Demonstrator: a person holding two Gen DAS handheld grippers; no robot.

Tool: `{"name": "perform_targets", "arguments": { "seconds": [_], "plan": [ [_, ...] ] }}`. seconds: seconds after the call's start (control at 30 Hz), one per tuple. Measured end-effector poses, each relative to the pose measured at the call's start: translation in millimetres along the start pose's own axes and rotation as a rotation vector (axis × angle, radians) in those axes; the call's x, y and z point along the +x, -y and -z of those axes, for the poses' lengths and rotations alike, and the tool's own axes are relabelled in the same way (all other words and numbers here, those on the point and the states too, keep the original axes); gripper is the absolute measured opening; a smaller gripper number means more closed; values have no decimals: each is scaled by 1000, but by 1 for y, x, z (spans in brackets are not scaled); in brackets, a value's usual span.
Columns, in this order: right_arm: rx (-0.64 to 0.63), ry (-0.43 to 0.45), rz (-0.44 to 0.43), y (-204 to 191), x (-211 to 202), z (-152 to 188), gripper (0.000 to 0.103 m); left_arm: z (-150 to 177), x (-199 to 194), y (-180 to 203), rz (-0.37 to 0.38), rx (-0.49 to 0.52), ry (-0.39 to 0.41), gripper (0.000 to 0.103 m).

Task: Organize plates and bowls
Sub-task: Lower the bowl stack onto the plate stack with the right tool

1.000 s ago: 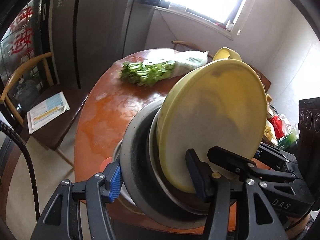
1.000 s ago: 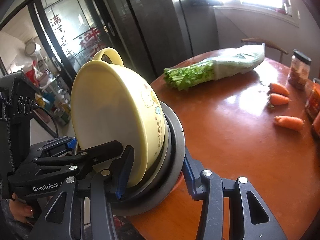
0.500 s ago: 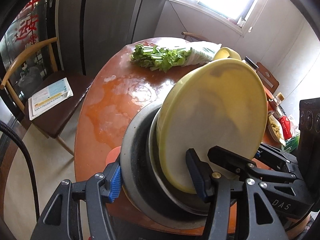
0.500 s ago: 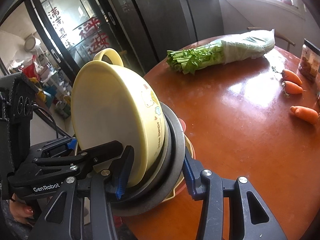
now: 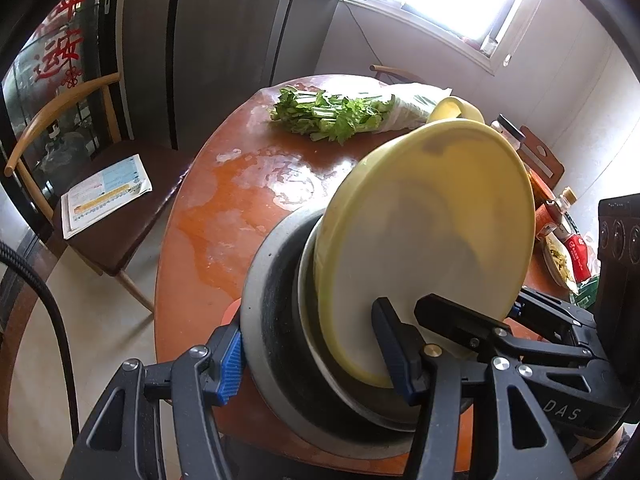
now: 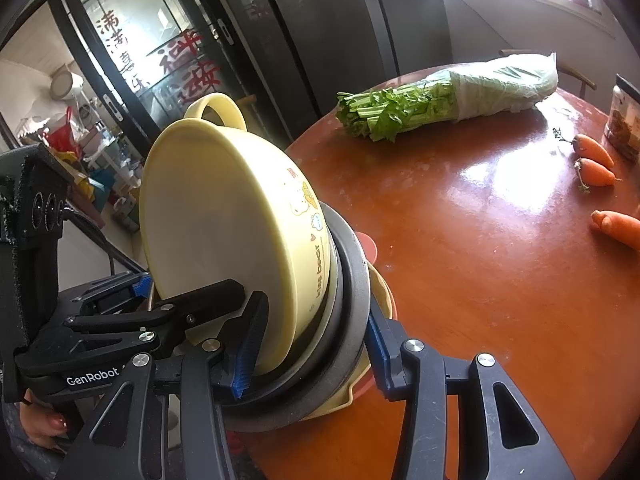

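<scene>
Both grippers clamp one tilted stack of dishes from opposite sides. The stack is a yellow handled bowl (image 5: 432, 240) nested in a grey dish (image 5: 276, 308), above the near edge of the round wooden table (image 5: 240, 200). My left gripper (image 5: 316, 364) is shut on the stack's rim. My right gripper (image 6: 312, 356) is shut on the same stack; the yellow bowl (image 6: 228, 224) and grey dish (image 6: 352, 280) show there. Under the stack lie a pale yellow plate (image 6: 380, 292) and an orange plate (image 6: 368, 244) on the table.
A bunch of celery in a plastic bag (image 6: 444, 100) lies at the table's far side. Three carrots (image 6: 596, 160) and a jar (image 6: 624, 120) are at the right. A chair with a leaflet (image 5: 104, 192) stands left of the table. Bottles and food packets (image 5: 568, 236) are at the right.
Both grippers have carried the stack lower and forward over the table. The yellow and orange plates beneath it have come into view.
</scene>
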State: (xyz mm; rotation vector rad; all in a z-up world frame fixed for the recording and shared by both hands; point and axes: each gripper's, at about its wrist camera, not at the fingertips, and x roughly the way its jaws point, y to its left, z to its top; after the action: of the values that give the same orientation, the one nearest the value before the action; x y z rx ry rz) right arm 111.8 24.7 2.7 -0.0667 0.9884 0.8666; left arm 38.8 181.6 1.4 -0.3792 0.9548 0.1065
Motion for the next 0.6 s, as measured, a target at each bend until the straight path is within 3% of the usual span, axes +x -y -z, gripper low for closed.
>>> {"name": "perform_targets", "arguments": {
  "seconds": [0.6],
  "plan": [
    [-7, -9, -14, -3, 5, -1, 48, 2, -1, -6, -4, -13, -2, 58]
  ]
}}
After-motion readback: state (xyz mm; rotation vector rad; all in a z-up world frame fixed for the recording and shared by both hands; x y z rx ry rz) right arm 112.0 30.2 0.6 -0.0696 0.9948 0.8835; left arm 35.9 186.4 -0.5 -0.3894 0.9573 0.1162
